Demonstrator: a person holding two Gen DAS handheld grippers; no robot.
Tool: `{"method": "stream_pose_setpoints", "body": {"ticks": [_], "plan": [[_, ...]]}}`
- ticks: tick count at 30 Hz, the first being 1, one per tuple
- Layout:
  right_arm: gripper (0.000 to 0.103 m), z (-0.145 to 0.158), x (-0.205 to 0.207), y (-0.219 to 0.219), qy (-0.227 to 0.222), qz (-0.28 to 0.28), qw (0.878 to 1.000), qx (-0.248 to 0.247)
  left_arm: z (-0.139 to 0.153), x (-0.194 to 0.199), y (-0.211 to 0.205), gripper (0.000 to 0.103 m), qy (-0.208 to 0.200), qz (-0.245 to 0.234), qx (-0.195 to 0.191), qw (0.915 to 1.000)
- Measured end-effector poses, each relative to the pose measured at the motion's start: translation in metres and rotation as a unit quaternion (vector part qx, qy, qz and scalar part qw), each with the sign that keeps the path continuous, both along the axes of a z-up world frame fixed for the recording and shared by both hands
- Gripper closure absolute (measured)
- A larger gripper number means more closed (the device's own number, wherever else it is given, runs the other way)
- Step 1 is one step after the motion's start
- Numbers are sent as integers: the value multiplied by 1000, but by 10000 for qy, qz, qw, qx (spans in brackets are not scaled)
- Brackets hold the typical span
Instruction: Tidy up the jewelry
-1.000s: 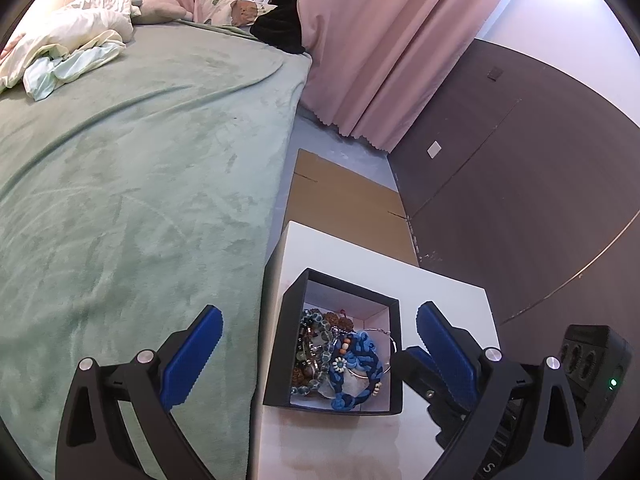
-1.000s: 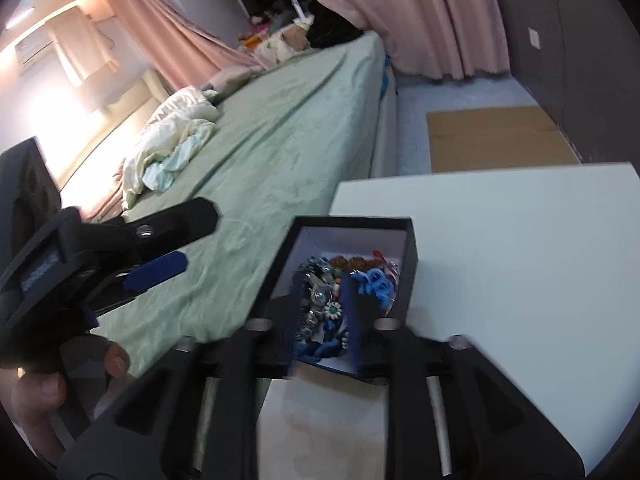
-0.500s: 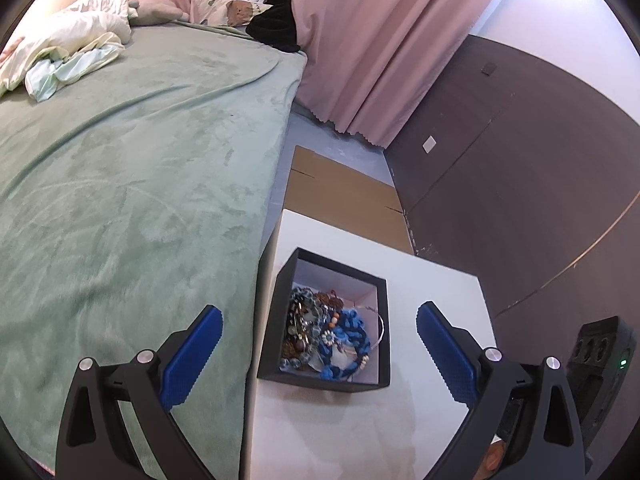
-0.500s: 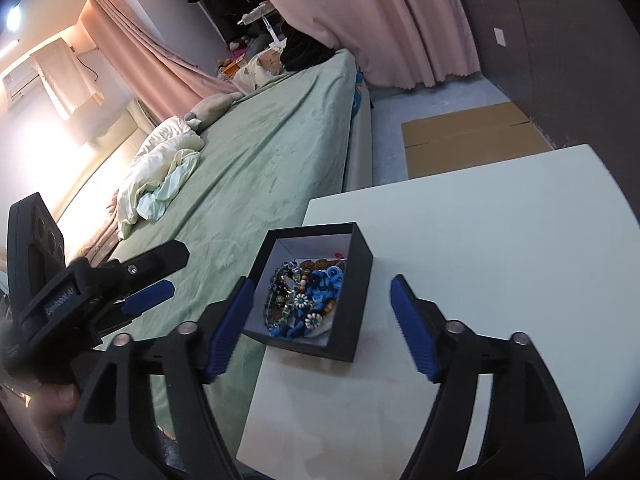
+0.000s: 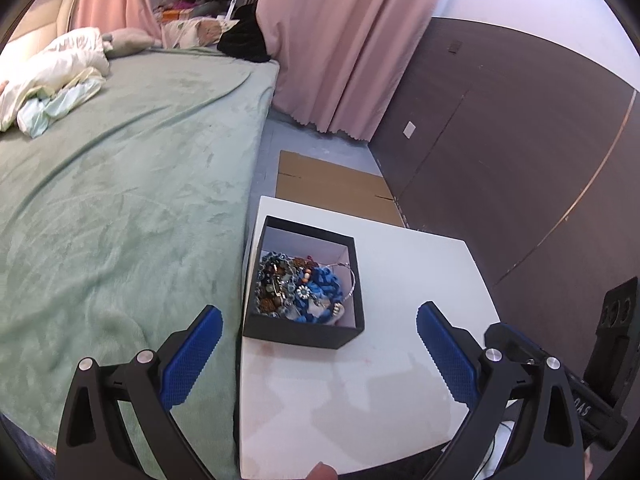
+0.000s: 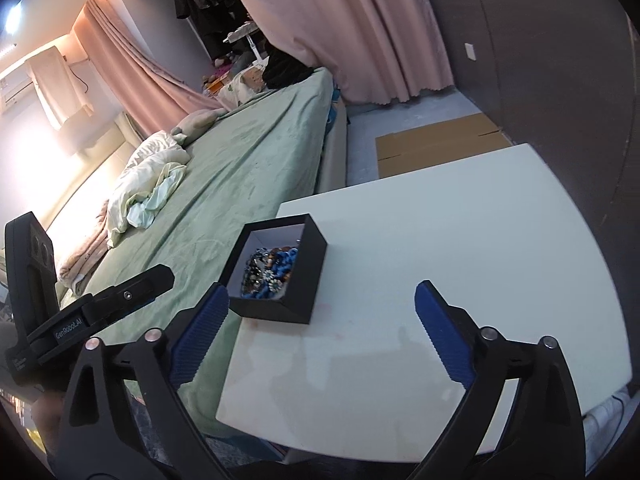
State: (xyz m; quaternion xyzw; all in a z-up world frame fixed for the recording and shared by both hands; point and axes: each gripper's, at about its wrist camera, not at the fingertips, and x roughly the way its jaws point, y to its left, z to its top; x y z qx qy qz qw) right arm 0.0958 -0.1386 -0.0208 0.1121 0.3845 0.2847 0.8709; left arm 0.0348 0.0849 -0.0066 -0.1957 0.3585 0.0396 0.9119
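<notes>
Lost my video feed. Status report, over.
Left gripper open, empty. Right gripper open, empty. Jewelry piled in black box on white table. Nothing obstructing.

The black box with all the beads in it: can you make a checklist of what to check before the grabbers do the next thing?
1. Black box sits flat on the white table: ok.
2. Box is open on top, jewelry reachable: ok.
3. Left gripper open and holding nothing: ok.
4. Right gripper open and holding nothing: ok.
5. Box safely away from the table edge: not ok, it stands close to the edge beside the green bed.
6. Pieces lie untangled: cannot tell, they are heaped together.
</notes>
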Motion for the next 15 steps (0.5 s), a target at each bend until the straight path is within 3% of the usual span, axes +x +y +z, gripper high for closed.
{"method": "stream_pose_setpoints", "body": {"ticks": [15], "plan": [[5, 8, -25, -37, 27, -17, 9998, -174, 6, -25, -39, 9, -146, -335, 581, 9976]]}}
